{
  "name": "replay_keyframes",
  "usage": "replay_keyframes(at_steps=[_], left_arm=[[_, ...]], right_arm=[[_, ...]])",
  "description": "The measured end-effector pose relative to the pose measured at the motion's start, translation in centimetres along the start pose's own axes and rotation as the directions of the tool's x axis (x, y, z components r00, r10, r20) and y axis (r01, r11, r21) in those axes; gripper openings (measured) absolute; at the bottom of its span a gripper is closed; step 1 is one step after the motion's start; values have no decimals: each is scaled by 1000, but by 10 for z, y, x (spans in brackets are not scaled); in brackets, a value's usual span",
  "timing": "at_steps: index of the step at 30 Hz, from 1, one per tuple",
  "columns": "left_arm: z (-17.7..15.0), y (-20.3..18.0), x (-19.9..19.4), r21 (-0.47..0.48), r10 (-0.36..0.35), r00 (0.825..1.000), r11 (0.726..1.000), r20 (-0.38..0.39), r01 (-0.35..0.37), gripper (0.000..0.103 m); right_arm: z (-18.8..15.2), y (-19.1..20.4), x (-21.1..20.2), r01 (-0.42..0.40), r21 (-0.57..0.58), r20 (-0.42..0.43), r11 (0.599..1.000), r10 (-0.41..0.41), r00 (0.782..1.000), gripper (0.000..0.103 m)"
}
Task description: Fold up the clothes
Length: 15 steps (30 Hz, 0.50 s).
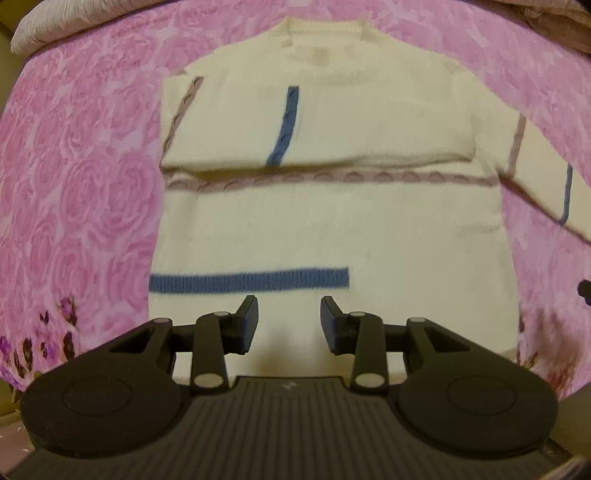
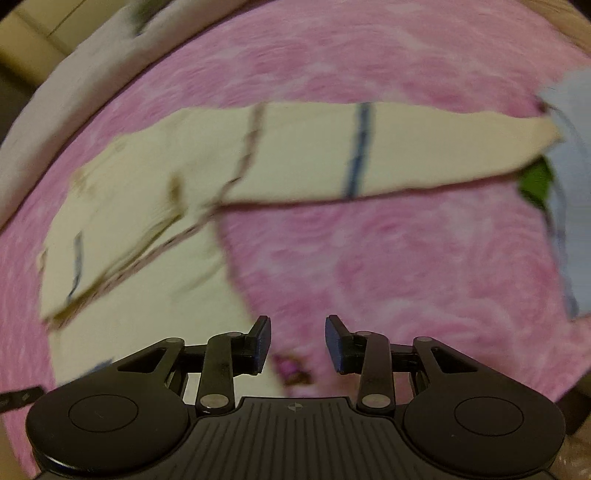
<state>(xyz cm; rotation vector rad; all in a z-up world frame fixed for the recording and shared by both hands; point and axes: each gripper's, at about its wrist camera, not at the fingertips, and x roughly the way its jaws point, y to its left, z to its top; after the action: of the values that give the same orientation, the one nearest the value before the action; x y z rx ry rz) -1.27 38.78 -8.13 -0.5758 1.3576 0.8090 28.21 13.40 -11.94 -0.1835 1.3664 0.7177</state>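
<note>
We have a pink rose-patterned bedspread [image 1: 85, 192] under everything, broad and flat enough to serve as a folding surface. A pale bolster or rolled blanket [image 1: 70, 26] lies along its far left edge, out of the way.

On the bedspread lies the cream sweater [image 1: 325, 225], collar far from us and hem near, its body spread flat so that its edges can be reached from our side. Its left sleeve [image 1: 236, 125] lies folded across the chest, reaching toward the right and ending in a soft ridge just above the mauve cable stripe; we judge that this narrows the garment toward a rectangle. The right sleeve [image 2: 332, 147] stretches straight out to the right over the pink cloth, and its cuff ends beside a heap of pale blue and green clothes [image 2: 561, 206] at the far right. So one sleeve is folded in and one is not, and we would count the fold as partly made.

A blue band [image 1: 251, 280] runs across the near left of the body, just beyond our left tool.

Our left gripper [image 1: 289, 325] hovers over the hem near the middle, its jaws well apart and nothing between them. Our right gripper [image 2: 297, 343] hangs near the sweater's right edge, over the boundary of cream knit and pink spread, likewise gaping and empty; that view is blurred, so we cannot say whether it touches the cloth. It faces the outstretched sleeve, which suggests that sleeve is its concern.
</note>
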Motion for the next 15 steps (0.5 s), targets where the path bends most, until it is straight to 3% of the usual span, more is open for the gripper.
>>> replay_keyframes(at_steps=[5,8,11,15], left_arm=[[24,-12,-3,3,-4,1000,1000,27,4,34],[40,-26,0,26,-18,999,1000,31,17,36],[52,-42,5,50,-37,999,998,25,36,36],[66,-56,17,56,-68,998,996,-6,68,36]], right_arm=[[22,-45,-1,44,108,51,993,-50,997,37],[35,-85,-3,15,240,130,971,-47,990,37],[39,-130,2,-52,418,205,907,-39,978,37],[40,-184,15,-152,620,281,769,-37,959,37]])
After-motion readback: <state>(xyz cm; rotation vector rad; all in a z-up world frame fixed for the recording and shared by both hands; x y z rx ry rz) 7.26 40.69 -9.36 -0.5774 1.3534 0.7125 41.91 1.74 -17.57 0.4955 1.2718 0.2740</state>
